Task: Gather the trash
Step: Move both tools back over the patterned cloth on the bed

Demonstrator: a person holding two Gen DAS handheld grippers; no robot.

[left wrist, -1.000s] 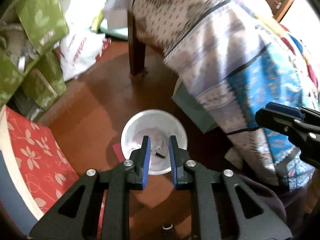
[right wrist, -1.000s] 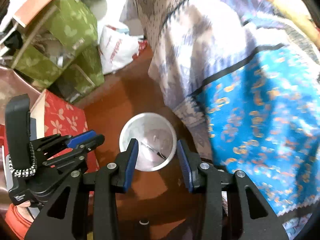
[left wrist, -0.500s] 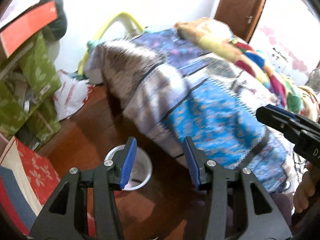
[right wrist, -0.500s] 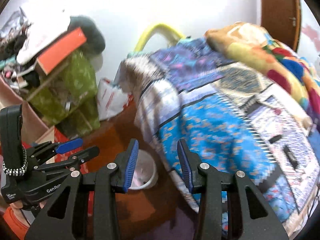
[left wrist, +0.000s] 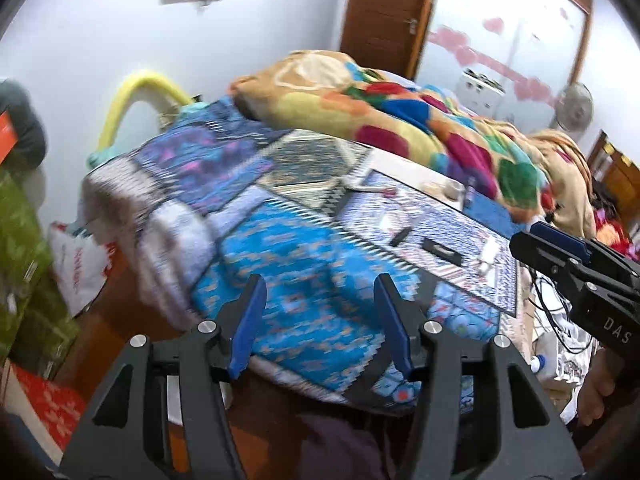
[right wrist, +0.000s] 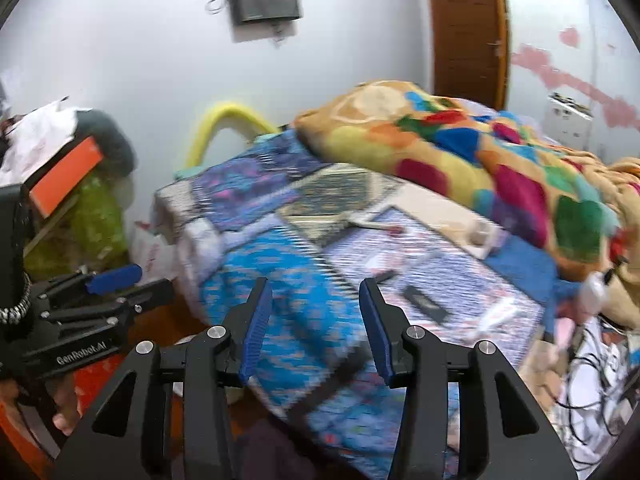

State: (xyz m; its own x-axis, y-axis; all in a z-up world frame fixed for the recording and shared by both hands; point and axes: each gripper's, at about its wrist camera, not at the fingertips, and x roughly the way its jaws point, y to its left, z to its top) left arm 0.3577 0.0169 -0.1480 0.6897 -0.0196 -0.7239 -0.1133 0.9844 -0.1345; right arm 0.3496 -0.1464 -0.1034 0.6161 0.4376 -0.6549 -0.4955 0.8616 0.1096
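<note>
My left gripper (left wrist: 320, 322) is open and empty, raised in front of the bed with the blue patterned cover (left wrist: 304, 248). My right gripper (right wrist: 316, 326) is open and empty, also facing the bed (right wrist: 312, 276). Small items lie on the cover: a black flat piece (left wrist: 442, 249), a thin black stick (left wrist: 400, 236), a white stick with a red tip (right wrist: 376, 225) and a small white cup (left wrist: 454, 189). The white bin (left wrist: 174, 400) on the floor is mostly hidden behind my left gripper's finger. The left gripper also shows at the left of the right wrist view (right wrist: 116, 276).
A colourful blanket (left wrist: 400, 112) is heaped on the bed's far side. Green boxes (right wrist: 88, 228) and a white plastic bag (left wrist: 80, 268) stand at the left wall. Cables (right wrist: 592, 368) hang at the bed's right end. A brown door (left wrist: 384, 16) is behind.
Both grippers have tilted up from the white bin on the floor to face the bed top. The left gripper has opened from nearly shut to wide open.
</note>
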